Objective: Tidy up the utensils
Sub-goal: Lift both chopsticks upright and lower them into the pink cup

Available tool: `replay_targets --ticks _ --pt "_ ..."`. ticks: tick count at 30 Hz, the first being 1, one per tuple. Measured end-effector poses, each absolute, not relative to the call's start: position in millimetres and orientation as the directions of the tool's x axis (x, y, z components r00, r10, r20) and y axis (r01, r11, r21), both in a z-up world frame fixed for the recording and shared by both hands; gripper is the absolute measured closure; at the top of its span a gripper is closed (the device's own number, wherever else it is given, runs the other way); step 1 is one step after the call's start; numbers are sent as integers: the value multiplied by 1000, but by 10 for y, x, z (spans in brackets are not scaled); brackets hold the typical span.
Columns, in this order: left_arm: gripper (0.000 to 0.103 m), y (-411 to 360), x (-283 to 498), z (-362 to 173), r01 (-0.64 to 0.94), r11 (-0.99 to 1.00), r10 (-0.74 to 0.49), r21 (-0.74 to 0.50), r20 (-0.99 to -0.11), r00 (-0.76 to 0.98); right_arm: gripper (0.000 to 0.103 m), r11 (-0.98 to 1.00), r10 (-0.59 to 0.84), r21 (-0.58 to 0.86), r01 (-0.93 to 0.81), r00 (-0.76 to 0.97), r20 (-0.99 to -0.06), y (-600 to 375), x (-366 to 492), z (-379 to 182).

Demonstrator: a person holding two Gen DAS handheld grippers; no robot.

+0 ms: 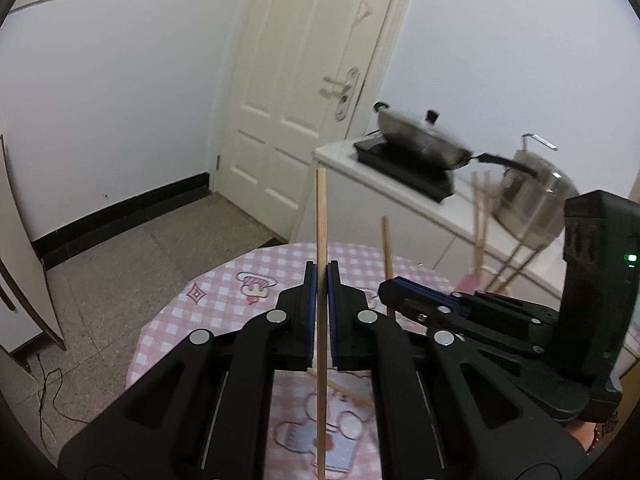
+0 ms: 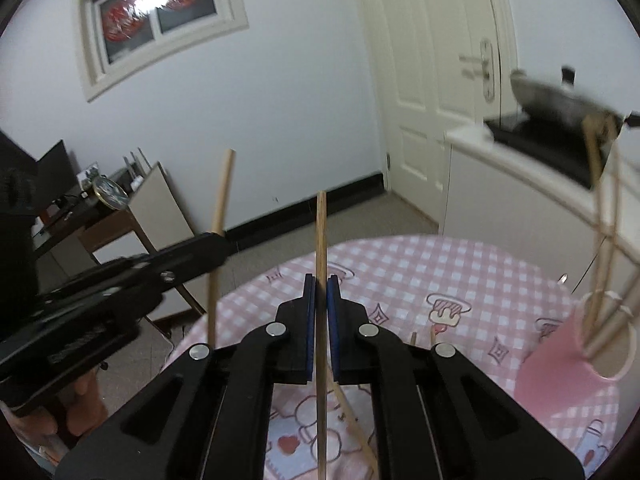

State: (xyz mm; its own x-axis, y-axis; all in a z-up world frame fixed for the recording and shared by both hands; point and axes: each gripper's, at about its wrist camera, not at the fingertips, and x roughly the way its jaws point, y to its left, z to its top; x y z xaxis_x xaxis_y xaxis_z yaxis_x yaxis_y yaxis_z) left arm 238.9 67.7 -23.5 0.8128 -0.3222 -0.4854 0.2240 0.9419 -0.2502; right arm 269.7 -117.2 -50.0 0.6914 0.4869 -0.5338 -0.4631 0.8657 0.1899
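My left gripper (image 1: 321,276) is shut on an upright wooden chopstick (image 1: 320,220) above the pink checked tablecloth (image 1: 224,304). To its right my right gripper (image 1: 394,286) holds a second chopstick (image 1: 386,240). In the right wrist view, that right gripper (image 2: 321,284) is shut on its own chopstick (image 2: 321,236), and the left gripper (image 2: 218,246) shows at the left with its chopstick (image 2: 222,192). A pink holder (image 2: 560,364) at the right of the table holds several blurred chopsticks (image 2: 600,264). A loose chopstick (image 2: 356,426) lies on the cloth beneath the jaws.
A white counter (image 1: 340,156) behind the table bears a black cooker with a wok (image 1: 420,136) and a steel pot (image 1: 536,192). A cream door (image 1: 288,100) stands at the back. A chair and a cluttered desk (image 2: 100,208) are left of the table.
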Motion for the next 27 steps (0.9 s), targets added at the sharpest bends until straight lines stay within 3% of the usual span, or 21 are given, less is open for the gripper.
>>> replay_targets --ticks 17,27 --pt "97 -336 1914 312 435 871 -480 -228 -213 851 99 918 391 89 -386 851 -351 -2185 1943 266" --pt "97 -999 2011 347 509 827 -536 -237 -59 842 99 954 297 62 -292 903 -309 -2756 1915 415"
